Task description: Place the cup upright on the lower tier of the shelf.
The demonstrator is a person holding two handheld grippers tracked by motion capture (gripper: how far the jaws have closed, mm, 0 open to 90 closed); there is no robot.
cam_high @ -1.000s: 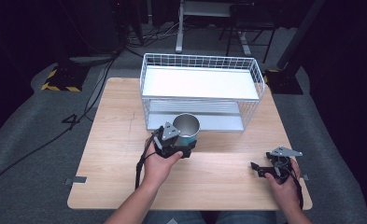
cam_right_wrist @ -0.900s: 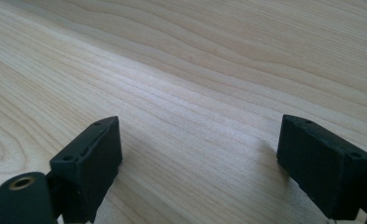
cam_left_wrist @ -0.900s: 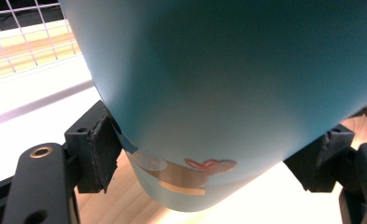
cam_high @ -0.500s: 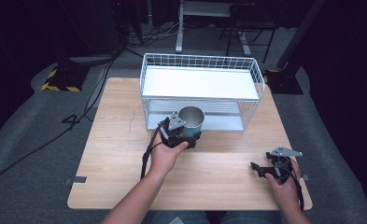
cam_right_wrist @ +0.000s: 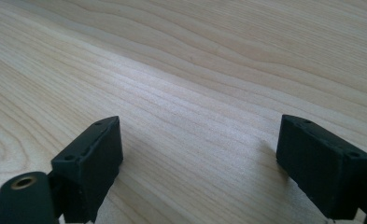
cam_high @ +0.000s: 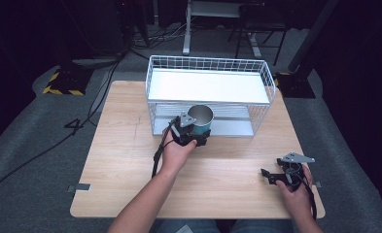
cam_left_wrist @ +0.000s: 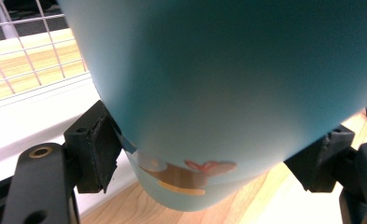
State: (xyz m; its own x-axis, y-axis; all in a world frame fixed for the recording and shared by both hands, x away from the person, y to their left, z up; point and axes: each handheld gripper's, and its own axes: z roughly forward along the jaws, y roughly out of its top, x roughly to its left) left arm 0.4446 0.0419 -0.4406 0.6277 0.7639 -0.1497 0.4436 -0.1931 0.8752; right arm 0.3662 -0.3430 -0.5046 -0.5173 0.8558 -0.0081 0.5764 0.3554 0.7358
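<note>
Item 1, cup (cam_high: pixel 200 119): cylindrical, teal matte outer wall, bright metal inner wall, open mouth up. A small printed figure in orange and white sat low on its side in the left gripper view (cam_left_wrist: pixel 190 175). It was clamped between the jaws of the left gripper (cam_high: pixel 191 133), whose padded faces pressed on opposite sides of the wall. The cup stood just in front of the rack's lower opening, at about 12 o'clock from the left hand (cam_high: pixel 176 150).

Item 2, wire rack (cam_high: pixel 208 65): white rectangular basket of thin grid mesh, a flat white sheet on its upper level, a ribbed pale shelf below. It occupied the table's far half, directly behind the cup, its front wires close to the cup's wall.

Item 3, table (cam_high: pixel 115 160): light wood-grain top, rounded corners, smooth, fine parallel grain in the right gripper view (cam_right_wrist: pixel 195 70).

Item 4, right gripper (cam_high: pixel 271 175): black, with a grey three-cornered plate on top, held by the right hand (cam_high: pixel 295 191) at about 4 o'clock from the cup, well apart from it. Its jaws stood wide apart, with bare wood between them.

Surroundings: grey floor covering, dark cables at 10 o'clock, a yellow-and-black striped block (cam_high: pixel 60 87) beyond the table's left edge.
</note>
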